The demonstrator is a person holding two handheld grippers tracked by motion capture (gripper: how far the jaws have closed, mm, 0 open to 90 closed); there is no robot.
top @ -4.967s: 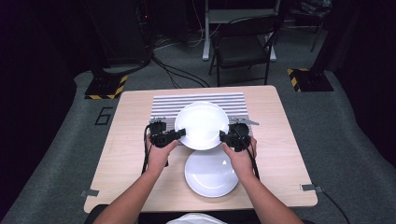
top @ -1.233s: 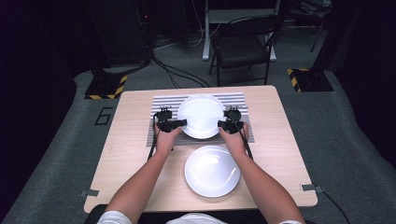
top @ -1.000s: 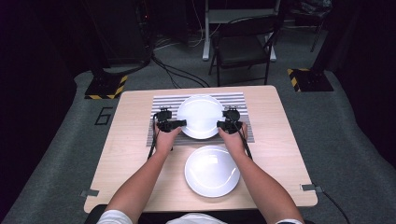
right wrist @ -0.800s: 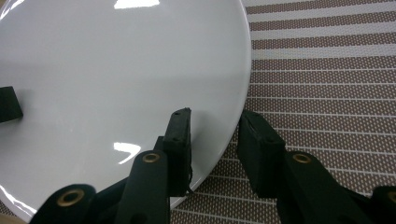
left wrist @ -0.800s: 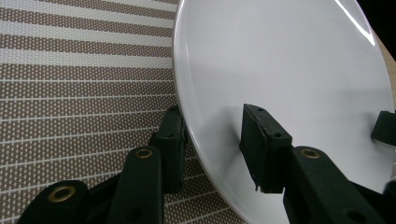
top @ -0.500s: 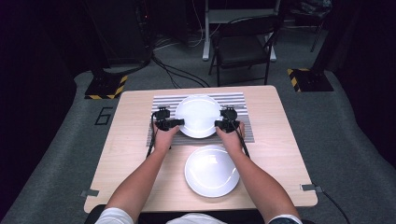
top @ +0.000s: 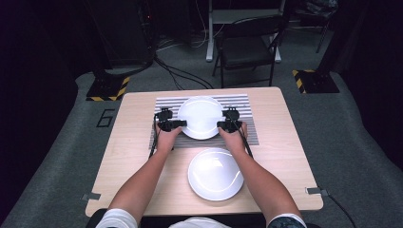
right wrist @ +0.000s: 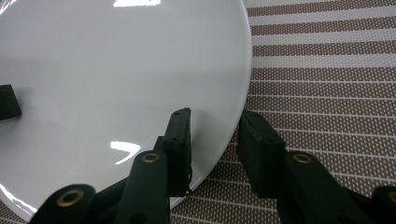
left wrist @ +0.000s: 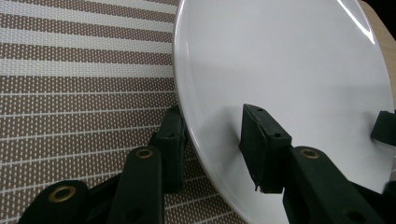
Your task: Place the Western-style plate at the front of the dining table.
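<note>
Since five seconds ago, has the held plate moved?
Yes. The held plate moved away from the person, off the lower plate and fully over the striped mat.

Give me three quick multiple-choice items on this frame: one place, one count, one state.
1. Where is the held plate?
A. over the striped mat
B. on the chair
C. on the floor

2. How many white plates are on or over the table?
A. one
B. two
C. four

3. How do the claws stand?
A. both wide open
B. one shut on the rim
C. both shut on the rim

Key: 1 A, mat stripes lie under it; 2 B, a second plate lies nearer the person; 3 C, the left claw and right claw each pinch opposite rims.
</note>
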